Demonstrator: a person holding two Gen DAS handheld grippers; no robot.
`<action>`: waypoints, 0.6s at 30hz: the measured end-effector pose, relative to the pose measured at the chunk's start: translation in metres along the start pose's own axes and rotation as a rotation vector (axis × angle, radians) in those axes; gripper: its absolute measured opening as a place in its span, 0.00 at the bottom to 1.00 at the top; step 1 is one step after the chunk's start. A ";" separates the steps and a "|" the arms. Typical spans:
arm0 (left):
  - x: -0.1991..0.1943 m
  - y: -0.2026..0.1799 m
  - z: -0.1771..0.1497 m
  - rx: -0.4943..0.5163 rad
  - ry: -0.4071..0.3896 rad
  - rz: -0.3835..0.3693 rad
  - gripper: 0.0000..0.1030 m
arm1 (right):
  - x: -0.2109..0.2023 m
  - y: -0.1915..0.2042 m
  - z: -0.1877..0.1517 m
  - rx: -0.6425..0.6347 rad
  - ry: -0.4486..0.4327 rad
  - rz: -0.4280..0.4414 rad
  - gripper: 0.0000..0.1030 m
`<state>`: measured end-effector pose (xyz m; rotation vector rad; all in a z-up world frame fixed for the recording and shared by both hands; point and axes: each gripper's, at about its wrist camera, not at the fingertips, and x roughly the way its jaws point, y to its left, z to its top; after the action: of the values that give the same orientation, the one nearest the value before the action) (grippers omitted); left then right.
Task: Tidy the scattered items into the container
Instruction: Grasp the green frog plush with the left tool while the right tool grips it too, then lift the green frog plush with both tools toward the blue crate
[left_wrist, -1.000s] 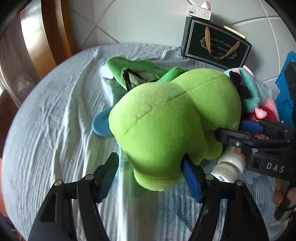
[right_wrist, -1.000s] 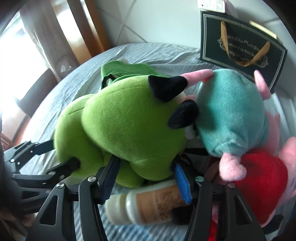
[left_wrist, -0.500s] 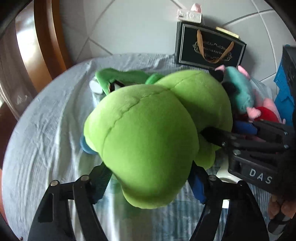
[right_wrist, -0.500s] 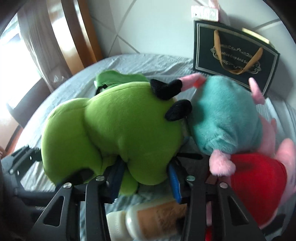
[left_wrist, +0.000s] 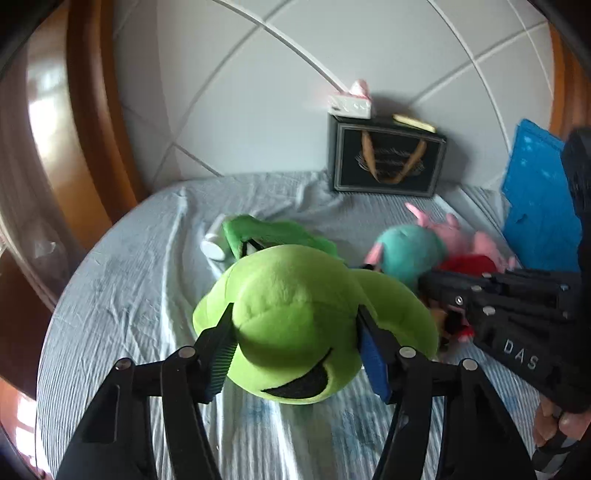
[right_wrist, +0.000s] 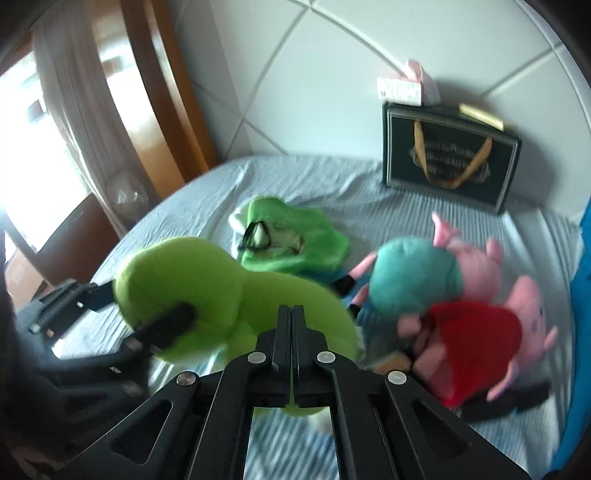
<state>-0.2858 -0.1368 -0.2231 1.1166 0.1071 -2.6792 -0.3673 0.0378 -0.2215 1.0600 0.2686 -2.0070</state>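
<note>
Left gripper (left_wrist: 295, 350) is clamped on the green plush toy (left_wrist: 291, 314), its jaws having just closed. Right gripper (right_wrist: 291, 314), beside it, has just closed too, jaws together on a fold of the same toy.

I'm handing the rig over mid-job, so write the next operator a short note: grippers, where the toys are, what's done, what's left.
Left gripper: just been closing, now clamped on the green plush toy, lifted off the striped bedsheet.
Right gripper: just closed, fingers together; the same plush sits right behind its tips, but whether it pinches fabric is unclear.
On the bed: teal pig plush, red-dress pig plush, green pouch, white bottle.
Black gift bag stands at the wall.
Done: nothing visibly stowed.
Left: stow everything.
</note>
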 end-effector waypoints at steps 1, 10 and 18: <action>0.000 0.002 -0.007 0.005 0.010 0.008 0.60 | 0.000 0.000 -0.004 0.013 0.014 -0.011 0.00; 0.032 0.031 -0.073 -0.073 0.206 0.034 0.89 | 0.015 -0.011 -0.052 0.068 0.089 -0.047 0.55; 0.039 0.042 -0.092 -0.110 0.202 0.037 0.91 | 0.046 0.011 -0.072 0.015 0.185 0.037 0.82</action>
<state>-0.2388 -0.1704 -0.3146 1.3367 0.2621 -2.4888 -0.3310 0.0419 -0.2997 1.2535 0.3289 -1.8829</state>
